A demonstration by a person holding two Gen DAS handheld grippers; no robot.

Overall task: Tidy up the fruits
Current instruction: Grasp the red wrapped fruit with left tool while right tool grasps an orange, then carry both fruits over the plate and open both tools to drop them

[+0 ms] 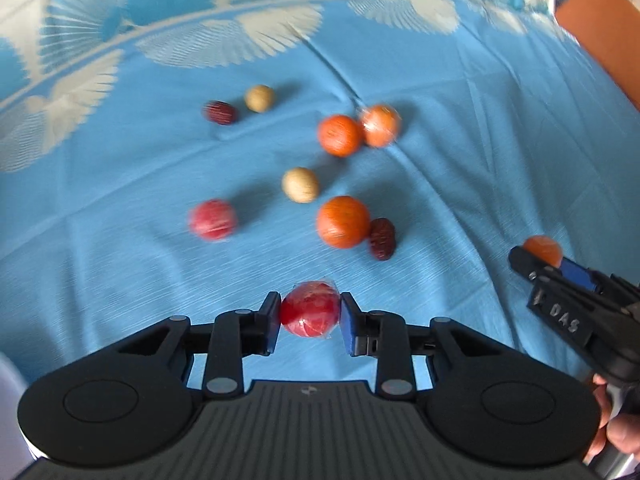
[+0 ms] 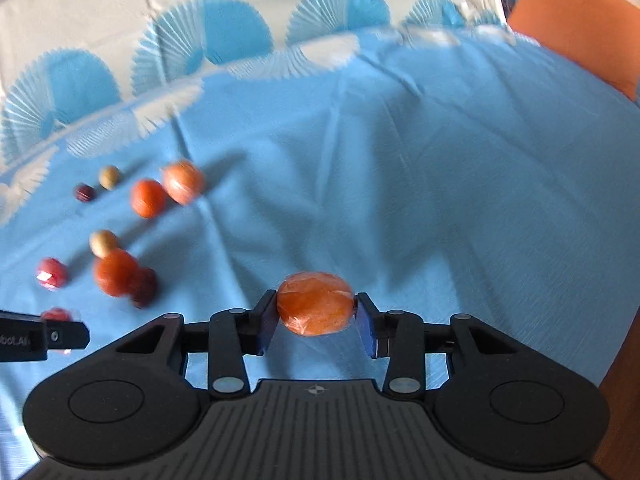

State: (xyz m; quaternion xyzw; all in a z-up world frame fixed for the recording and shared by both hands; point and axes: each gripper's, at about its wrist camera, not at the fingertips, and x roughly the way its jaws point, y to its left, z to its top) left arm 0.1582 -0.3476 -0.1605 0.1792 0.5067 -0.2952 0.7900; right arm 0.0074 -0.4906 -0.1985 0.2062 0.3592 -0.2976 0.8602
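- Left gripper [image 1: 310,314] clamps round red plastic-wrapped fruit [image 1: 310,314]
- Right gripper [image 2: 316,312] pinches wrapped orange fruit [image 2: 315,304]
- Set each beside matching colours, release gently; wrap looks slippery

Four orange fruits [image 1: 343,221], two red ones [image 1: 310,308], two tan balls [image 1: 300,185], two dark dates [image 1: 382,238], two tools [image 1: 309,314].

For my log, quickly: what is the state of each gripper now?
Left gripper: closed on a wrapped red fruit.
Right gripper: closed on a wrapped orange fruit.
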